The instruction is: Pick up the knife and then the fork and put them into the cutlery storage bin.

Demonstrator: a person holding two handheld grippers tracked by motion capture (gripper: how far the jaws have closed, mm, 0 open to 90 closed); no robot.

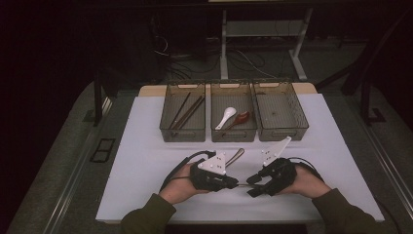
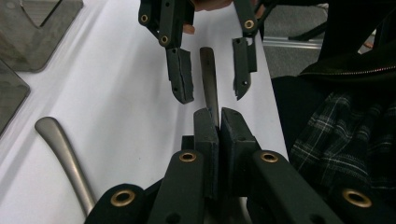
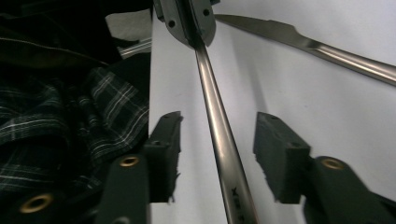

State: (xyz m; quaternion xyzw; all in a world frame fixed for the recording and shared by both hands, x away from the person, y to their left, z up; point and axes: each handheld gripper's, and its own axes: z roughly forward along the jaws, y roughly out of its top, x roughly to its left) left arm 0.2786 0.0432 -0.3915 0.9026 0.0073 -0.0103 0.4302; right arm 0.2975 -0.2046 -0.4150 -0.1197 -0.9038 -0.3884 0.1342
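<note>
The left tool (image 2: 214, 122) has its jaws pinched tight on a slim metal utensil handle (image 2: 209, 79), gripping it close to one end. This held utensil (image 3: 219, 126) lies roughly level just above the white bench (image 1: 146, 146), in front of the middle bin (image 1: 234, 134) and nearer the person than it. Its long axis runs sideways across the bench, along the line between the two hands: the gripped end sits in the left tool (image 1: 234, 184), and the free end points toward the right tool (image 1: 253, 186). In the left gripper view the handle reaches straight away from the closed jaws and ends between the jaws of the right tool (image 2: 212, 77). In the right gripper view the shaft passes up the middle of the gap of the right tool (image 3: 217, 140), whose jaws stand partly open on either side, with clear space between each pad and the metal, so it grips nothing. No earlier view bears on this. A second metal utensil (image 1: 237, 155) lies flat on the bench between the held one and the middle bin, slanted, with its far end toward that bin. The middle bin holds a white spoon (image 1: 225, 118) and a reddish-brown spoon (image 1: 241, 118); the bin to its left (image 1: 182, 134) holds dark chopsticks (image 1: 187, 111).
</note>
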